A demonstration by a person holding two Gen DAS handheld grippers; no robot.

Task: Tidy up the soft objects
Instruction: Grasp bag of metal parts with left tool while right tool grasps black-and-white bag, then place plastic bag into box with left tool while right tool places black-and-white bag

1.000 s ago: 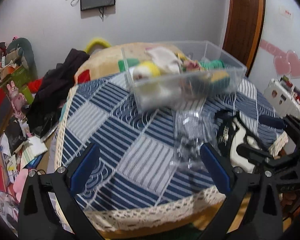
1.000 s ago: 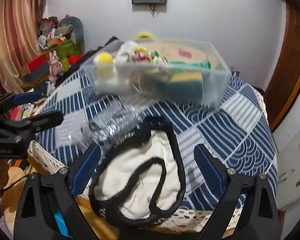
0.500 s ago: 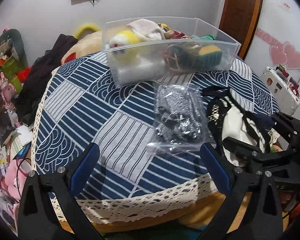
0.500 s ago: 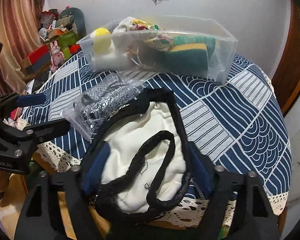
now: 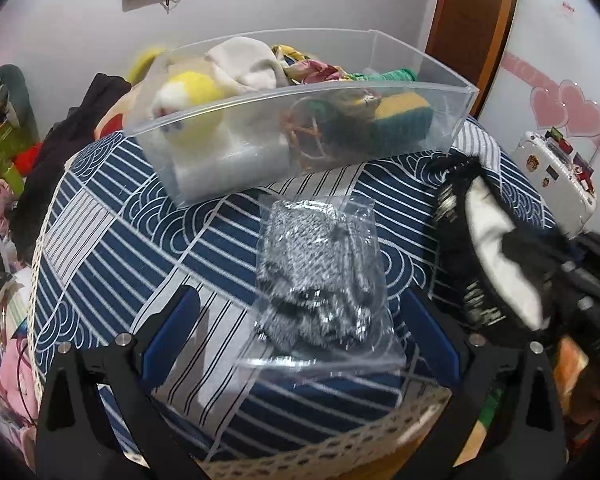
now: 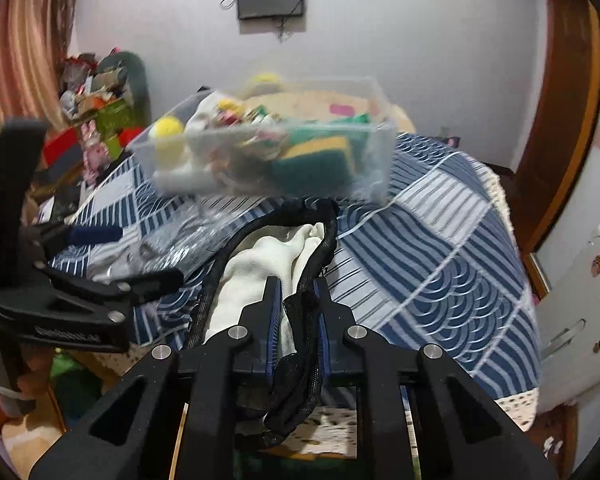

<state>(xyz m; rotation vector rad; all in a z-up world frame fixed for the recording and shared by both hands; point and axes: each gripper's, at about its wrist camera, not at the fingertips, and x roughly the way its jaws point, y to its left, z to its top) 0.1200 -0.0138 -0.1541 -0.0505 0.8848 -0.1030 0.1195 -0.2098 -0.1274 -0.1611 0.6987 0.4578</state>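
My right gripper [image 6: 298, 308] is clamped on the black-edged white cloth [image 6: 260, 268], which trails forward toward the clear bin [image 6: 268, 152] straight ahead. My left gripper [image 5: 300, 320] is spread wide around the bagged grey cloth [image 5: 316, 276], whose long axis points at the bin, so I judge left takes it.

Bin [image 5: 300, 92] at table's [image 5: 112, 240] rear; bagged item [image 5: 320, 276] before it; cloth bag [image 5: 488, 256] right of that.
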